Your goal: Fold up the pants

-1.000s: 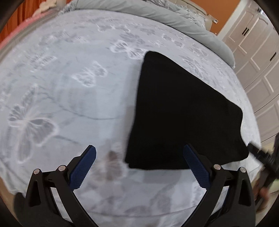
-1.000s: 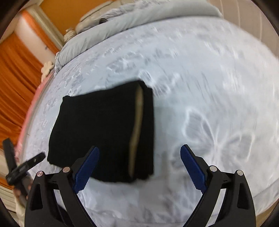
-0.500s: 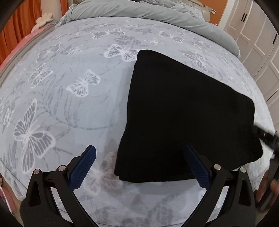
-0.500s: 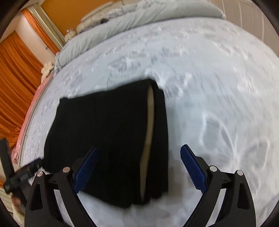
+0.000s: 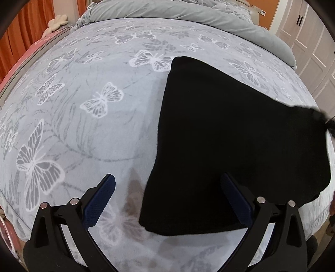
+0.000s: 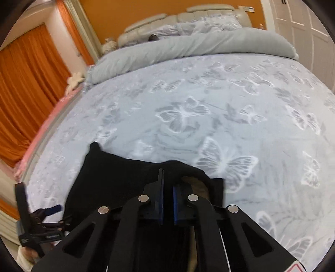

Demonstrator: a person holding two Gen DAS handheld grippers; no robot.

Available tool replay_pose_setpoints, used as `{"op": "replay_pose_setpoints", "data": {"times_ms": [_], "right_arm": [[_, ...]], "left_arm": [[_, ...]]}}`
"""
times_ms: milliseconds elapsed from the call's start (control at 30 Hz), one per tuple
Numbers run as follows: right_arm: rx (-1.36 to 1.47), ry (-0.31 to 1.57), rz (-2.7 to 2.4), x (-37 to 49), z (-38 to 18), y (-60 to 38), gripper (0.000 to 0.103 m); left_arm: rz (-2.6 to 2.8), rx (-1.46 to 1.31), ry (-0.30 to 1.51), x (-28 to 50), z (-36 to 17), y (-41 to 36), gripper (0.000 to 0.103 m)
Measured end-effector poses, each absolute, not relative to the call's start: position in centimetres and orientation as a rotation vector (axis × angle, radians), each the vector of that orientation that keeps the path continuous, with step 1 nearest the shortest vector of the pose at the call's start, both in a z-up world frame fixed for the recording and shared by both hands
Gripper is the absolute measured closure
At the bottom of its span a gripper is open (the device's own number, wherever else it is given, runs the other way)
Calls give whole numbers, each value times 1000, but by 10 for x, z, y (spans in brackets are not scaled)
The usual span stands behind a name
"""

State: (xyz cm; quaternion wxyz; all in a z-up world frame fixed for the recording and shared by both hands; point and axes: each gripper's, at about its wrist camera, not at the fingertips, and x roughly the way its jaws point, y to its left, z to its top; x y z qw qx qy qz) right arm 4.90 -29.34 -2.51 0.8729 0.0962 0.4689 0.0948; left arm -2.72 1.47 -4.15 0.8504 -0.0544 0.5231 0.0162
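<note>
Right gripper pinches the near right edge of the folded black pants; left gripper hangs spread above their near left corner.

Nearest, the left gripper's blue-padded fingers stand wide apart, one over bare bedspread, the other over the pants' near edge, holding nothing. The right gripper's jaws are pressed together on a raised hump of black fabric, with a tan inner lining showing just beside the right jaw. The pants lie as a compact folded block near the foot edge of the bed, flat except at the pinched edge. Beyond them the butterfly-print bedspread runs bare up to a rolled grey duvet, with a padded headboard behind it. Orange curtains hang at the left, white wardrobe doors at the right.
</note>
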Motion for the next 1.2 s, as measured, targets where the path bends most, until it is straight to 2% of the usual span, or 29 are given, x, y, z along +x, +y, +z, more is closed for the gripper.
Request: {"op": "replay_pose_setpoints", "data": {"times_ms": [33, 100, 133, 167, 267, 400, 433, 467, 533, 567, 667, 833, 1000, 1100, 1200], "right_arm": [[176, 1024, 162, 52, -41, -295, 84], [250, 1000, 178, 42, -52, -308, 82], [282, 999, 181, 37, -46, -311, 68], [308, 1001, 165, 29, -38, -316, 46], [304, 918, 152, -3, -14, -323, 36], [319, 925, 154, -30, -12, -327, 36], [328, 914, 186, -34, -10, -323, 41], [318, 909, 238, -33, -4, -312, 59], [265, 940, 292, -21, 0, -289, 83], [222, 960, 334, -9, 0, -268, 85], [141, 1022, 369, 30, -14, -221, 86], [66, 1122, 354, 95, -52, -165, 86], [83, 1130, 331, 133, -70, -155, 89], [130, 1123, 338, 129, -59, -162, 89], [126, 1026, 337, 81, -25, -187, 77]], "left_arm": [[32, -122, 1102, -26, -43, 15, 5], [25, -141, 1107, -25, -45, 15, 5], [25, -145, 1107, -25, -45, 16, 5], [24, -147, 1106, -26, -44, 16, 5], [-3, -169, 1096, -30, -38, 19, 5], [11, -196, 1070, -40, -31, 26, 5], [21, -202, 1060, -42, -28, 27, 5], [31, -209, 1038, -45, -23, 28, 5], [52, -208, 993, -48, -12, 26, 5], [61, -203, 970, -45, -6, 24, 5], [110, -161, 987, -23, -7, 18, 5], [208, -85, 1039, 18, -38, 24, 5], [253, -12, 1004, 42, -50, 21, 5], [249, -36, 1019, 43, -45, 25, 5], [165, -101, 981, 20, -21, 37, 5]]}}
